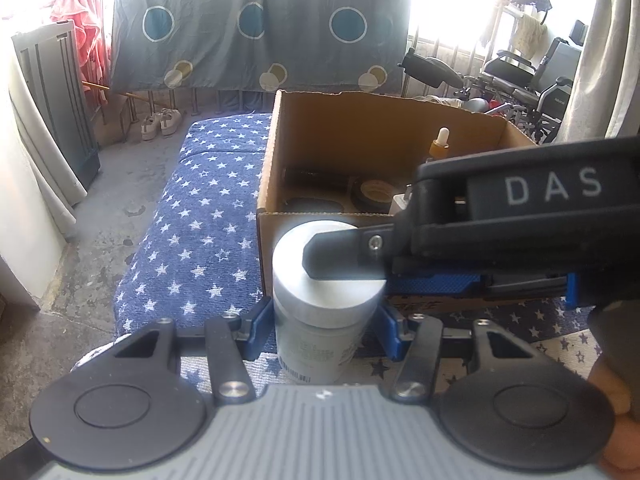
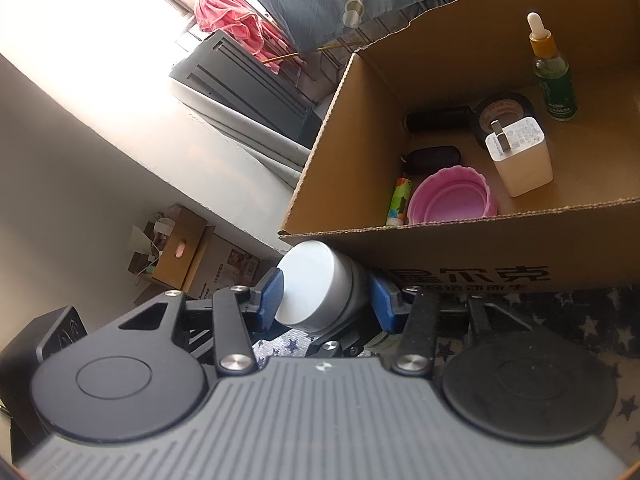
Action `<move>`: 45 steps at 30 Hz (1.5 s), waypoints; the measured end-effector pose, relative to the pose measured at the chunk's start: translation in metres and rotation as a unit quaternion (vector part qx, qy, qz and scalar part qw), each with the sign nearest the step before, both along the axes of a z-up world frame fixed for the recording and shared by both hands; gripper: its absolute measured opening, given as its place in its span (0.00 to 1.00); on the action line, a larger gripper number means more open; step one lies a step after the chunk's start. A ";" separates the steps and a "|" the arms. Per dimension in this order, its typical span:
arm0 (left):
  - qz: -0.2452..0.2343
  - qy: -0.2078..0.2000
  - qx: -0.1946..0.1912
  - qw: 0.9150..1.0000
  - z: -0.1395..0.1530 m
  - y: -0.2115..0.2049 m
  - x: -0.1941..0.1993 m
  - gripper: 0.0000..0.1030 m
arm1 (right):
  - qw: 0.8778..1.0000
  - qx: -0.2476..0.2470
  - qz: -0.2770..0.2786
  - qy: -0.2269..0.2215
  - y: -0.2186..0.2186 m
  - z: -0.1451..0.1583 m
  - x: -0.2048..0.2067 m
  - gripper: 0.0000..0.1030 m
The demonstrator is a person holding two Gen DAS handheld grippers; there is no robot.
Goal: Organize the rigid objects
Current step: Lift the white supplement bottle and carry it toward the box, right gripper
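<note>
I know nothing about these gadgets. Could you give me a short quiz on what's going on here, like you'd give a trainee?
1. True or false: the white jar is already inside the cardboard box.
2. Which of these stands upright in the box? A: a dropper bottle. B: a spoon. C: a mug.
3. Fill in the blank: the right hand-held gripper is closed on the jar's ____.

Key: 1 false, the jar is outside, in front of the box's near wall. 2 A. 3 lid.

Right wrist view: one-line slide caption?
Both grippers clamp the white-lidded jar beside the cardboard box of sorted items.
</note>
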State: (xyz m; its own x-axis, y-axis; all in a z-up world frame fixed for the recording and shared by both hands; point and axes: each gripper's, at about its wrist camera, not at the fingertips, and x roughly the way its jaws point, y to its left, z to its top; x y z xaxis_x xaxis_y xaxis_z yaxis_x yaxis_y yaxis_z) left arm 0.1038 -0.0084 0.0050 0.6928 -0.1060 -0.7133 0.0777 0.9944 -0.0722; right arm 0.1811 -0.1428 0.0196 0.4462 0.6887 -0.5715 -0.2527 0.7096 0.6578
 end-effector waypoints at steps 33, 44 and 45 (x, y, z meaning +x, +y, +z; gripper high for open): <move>-0.146 -0.026 -0.014 0.989 0.003 -0.075 -0.038 0.53 | 0.990 -0.012 -0.130 -0.055 -0.086 0.010 -0.089 0.47; -0.148 -0.014 -0.010 0.989 -0.004 -0.077 -0.038 0.53 | 0.989 -0.010 -0.138 -0.043 -0.092 -0.002 -0.092 0.48; -0.148 -0.014 -0.010 0.989 -0.004 -0.077 -0.038 0.53 | 0.989 -0.011 -0.138 -0.042 -0.091 -0.002 -0.093 0.48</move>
State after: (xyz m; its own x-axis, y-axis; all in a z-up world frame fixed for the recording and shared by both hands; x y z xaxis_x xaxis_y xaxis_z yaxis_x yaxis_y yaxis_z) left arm 0.0657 -0.0857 0.0013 0.6481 -0.3205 -0.6908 0.3675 0.9261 -0.0849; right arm 0.0885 -0.2340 0.0175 0.6625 0.5223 -0.5370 -0.1010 0.7725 0.6269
